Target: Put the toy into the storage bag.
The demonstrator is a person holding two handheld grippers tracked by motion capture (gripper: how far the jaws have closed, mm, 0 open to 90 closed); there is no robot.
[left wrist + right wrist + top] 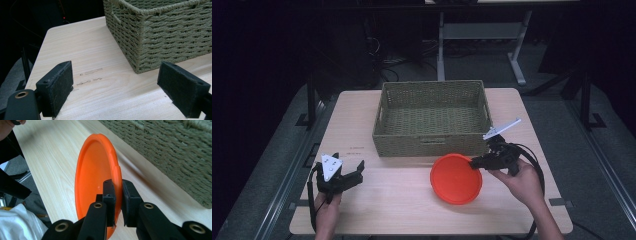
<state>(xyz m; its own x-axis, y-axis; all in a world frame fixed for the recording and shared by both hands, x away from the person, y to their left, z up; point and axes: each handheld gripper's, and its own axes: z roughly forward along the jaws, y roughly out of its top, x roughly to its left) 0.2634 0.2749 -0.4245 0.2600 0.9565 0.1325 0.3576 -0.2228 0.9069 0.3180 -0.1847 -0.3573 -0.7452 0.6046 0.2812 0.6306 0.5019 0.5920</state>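
1. High view: an orange plate (456, 178) is seen pinched at its right rim by the right gripper (477, 162), jaws closed down on the edge. The plate sits just in front of the woven basket (432, 116), which is parked at the middle-back of the wooden table (377, 200). The left gripper (354, 172) is held low near the table's front-left corner, jaws spread wide with nothing between them, well apart from the plate. A hand (523, 181) is wrapped around the right gripper's handle.

2. Left gripper view: both black pads are seen far apart, bare tabletop between them. The basket's corner is found ahead of the jaws, off toward the right pad, not touched. A couple of faint marks (91, 72) on the wood are seen just beyond the left pad.

3. Right gripper view: the plate's rim is clamped between the two pads, so the jaws are nearly together. The plate is tipped up on edge, stretching away from the jaws, with the basket wall off to the right of them.
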